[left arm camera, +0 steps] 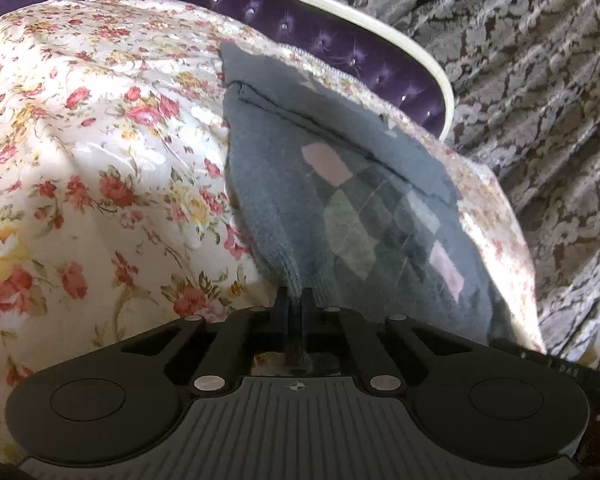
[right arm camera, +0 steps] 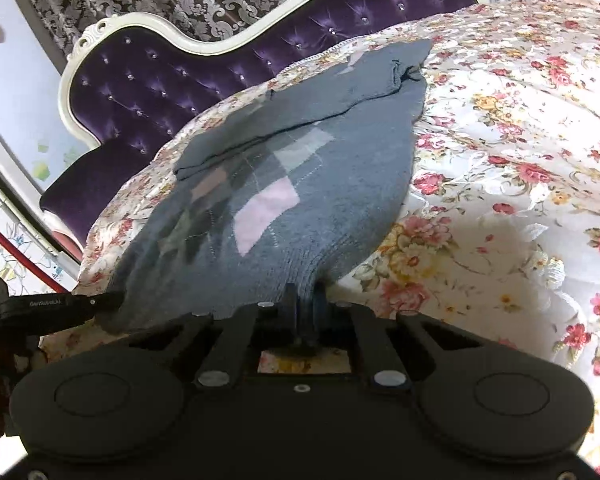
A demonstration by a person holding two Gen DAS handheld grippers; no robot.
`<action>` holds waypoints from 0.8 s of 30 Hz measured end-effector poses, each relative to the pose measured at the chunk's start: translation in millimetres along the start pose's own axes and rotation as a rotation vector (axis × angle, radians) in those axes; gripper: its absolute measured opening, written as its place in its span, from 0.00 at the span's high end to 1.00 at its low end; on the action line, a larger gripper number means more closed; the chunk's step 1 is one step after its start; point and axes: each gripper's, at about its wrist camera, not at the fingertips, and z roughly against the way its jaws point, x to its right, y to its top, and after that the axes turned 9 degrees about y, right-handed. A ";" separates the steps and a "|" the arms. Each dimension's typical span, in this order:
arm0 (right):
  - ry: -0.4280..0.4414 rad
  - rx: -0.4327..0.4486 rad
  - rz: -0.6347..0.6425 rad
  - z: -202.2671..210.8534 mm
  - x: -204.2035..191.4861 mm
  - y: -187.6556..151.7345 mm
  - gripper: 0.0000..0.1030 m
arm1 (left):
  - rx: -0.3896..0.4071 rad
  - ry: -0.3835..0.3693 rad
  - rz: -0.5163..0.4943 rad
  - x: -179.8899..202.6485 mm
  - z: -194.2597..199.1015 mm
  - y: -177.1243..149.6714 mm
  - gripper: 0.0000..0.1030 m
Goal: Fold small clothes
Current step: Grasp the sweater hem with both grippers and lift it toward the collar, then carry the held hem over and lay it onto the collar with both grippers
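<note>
Floral bedspread (right arm camera: 500,128) covers the bed below a purple tufted headboard (right arm camera: 148,80). Toward that headboard lies the grey argyle sweater (right arm camera: 300,184), its near hem pinched by the left tool (left arm camera: 298,300) and right tool (right arm camera: 306,296), both clamped tight, likely for lifting it into a fold.

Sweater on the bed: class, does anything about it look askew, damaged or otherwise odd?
No damage shows. The sweater lies partly folded on the floral bedspread, its near hem bunched and pulled into peaks where the left claw and right claw pinch it.
</note>
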 end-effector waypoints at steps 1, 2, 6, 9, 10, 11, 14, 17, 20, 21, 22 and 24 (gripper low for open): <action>0.008 0.005 -0.003 1.6 -0.3 0.8 0.87 | 0.008 -0.009 0.009 -0.7 2.1 1.9 0.95; 0.018 0.016 -0.012 3.6 -0.5 2.4 0.87 | 0.019 -0.019 0.022 -1.3 4.6 4.6 0.95; 0.063 0.071 -0.049 9.0 -0.4 15.2 0.88 | 0.060 -0.054 0.047 1.6 11.9 19.8 0.95; 0.090 0.106 -0.057 10.4 -3.4 28.2 0.88 | 0.089 -0.072 0.040 8.1 15.3 32.5 0.96; 0.097 0.116 -0.054 10.7 -4.8 33.2 0.88 | 0.100 -0.076 0.037 10.7 16.2 37.2 0.96; 0.104 0.126 -0.050 10.8 -5.8 38.6 0.88 | 0.112 -0.083 0.034 13.2 16.5 41.9 0.96; 0.129 0.161 -0.041 9.7 -7.8 58.6 0.88 | 0.145 -0.103 0.021 21.8 15.6 59.4 0.96; 0.151 0.195 -0.034 5.0 -8.2 81.7 0.88 | 0.176 -0.121 0.012 29.6 13.0 81.7 0.95; 0.172 0.234 -0.020 0.0 -5.6 107.6 0.88 | 0.209 -0.142 0.007 35.7 7.3 108.4 0.96; 0.176 0.252 -0.016 -3.2 -4.4 119.1 0.88 | 0.222 -0.147 0.006 36.6 4.4 117.4 0.96; 0.178 0.266 -0.012 -6.5 -2.6 128.5 0.88 | 0.237 -0.151 0.006 38.7 -0.1 130.0 0.96; 0.180 0.296 -0.006 -14.8 2.8 148.2 0.88 | 0.260 -0.162 0.007 40.5 -9.3 149.3 0.96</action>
